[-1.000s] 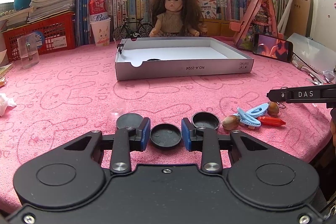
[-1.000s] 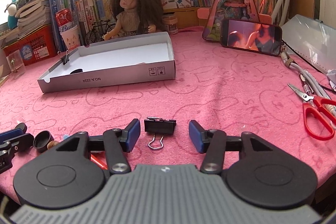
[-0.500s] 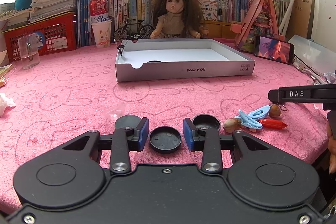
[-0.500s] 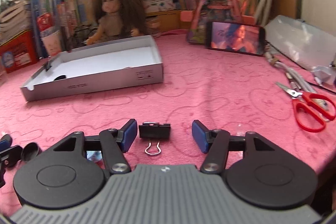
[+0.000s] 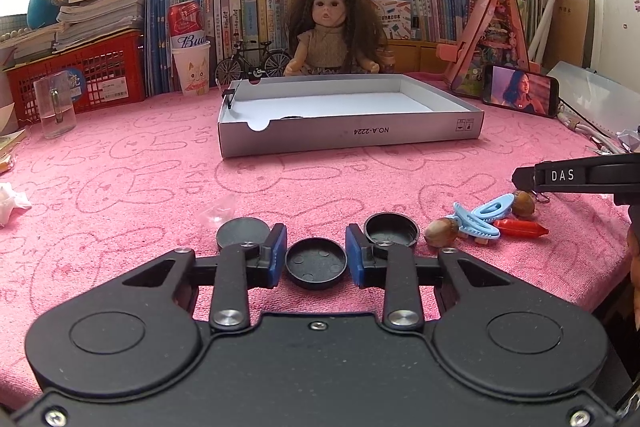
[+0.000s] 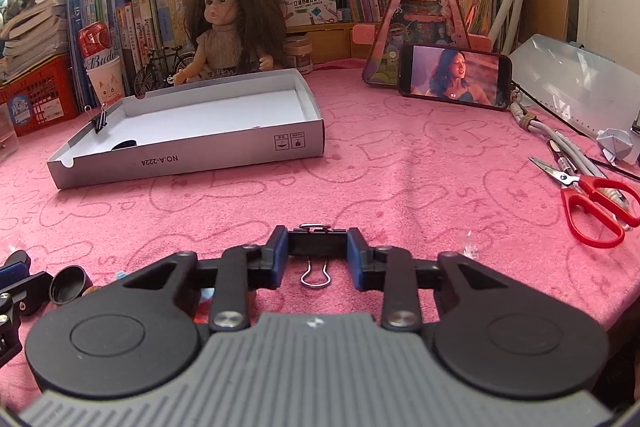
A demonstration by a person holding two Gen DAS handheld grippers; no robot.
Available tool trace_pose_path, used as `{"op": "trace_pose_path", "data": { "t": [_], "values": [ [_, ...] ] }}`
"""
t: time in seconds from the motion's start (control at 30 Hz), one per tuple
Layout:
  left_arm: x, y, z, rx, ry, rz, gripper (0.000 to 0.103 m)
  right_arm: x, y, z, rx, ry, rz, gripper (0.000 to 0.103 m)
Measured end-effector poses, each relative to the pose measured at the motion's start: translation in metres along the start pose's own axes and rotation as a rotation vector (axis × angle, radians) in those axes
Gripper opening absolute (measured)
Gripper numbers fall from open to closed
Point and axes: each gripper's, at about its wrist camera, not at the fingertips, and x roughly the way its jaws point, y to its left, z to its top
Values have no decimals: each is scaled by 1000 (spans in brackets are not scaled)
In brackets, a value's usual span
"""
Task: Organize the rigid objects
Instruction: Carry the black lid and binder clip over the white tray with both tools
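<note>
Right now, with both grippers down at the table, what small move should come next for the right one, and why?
Probably lift it. The right gripper has its pads against both ends of the black binder clip, so the grasp looks made. The open grey box already holds another clip on its wall, a likely destination.

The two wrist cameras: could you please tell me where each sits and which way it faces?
Left wrist: on the left hand-held gripper, low over the pink cloth, facing the gray box; its fingers flank a black cap.
Right wrist: on the right hand-held gripper, facing the phone; its fingers clamp a binder clip.
Shared: box, doll.
</note>
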Motion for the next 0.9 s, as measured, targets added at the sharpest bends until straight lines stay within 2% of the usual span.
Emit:
{"op": "trace_pose_path", "data": {
  "t": [0.4,0.73,0.9],
  "values": [
    [0,4,28,-24,-23,2,30,-2,-5,15,-1,-46,31,36],
    [19,13,72,-90,-51,-21,30,1,-12,37,17,-84,73,36],
    [32,18,91,-92,-57,-30,30,7,-13,52,11,-92,100,36]
  ]
}}
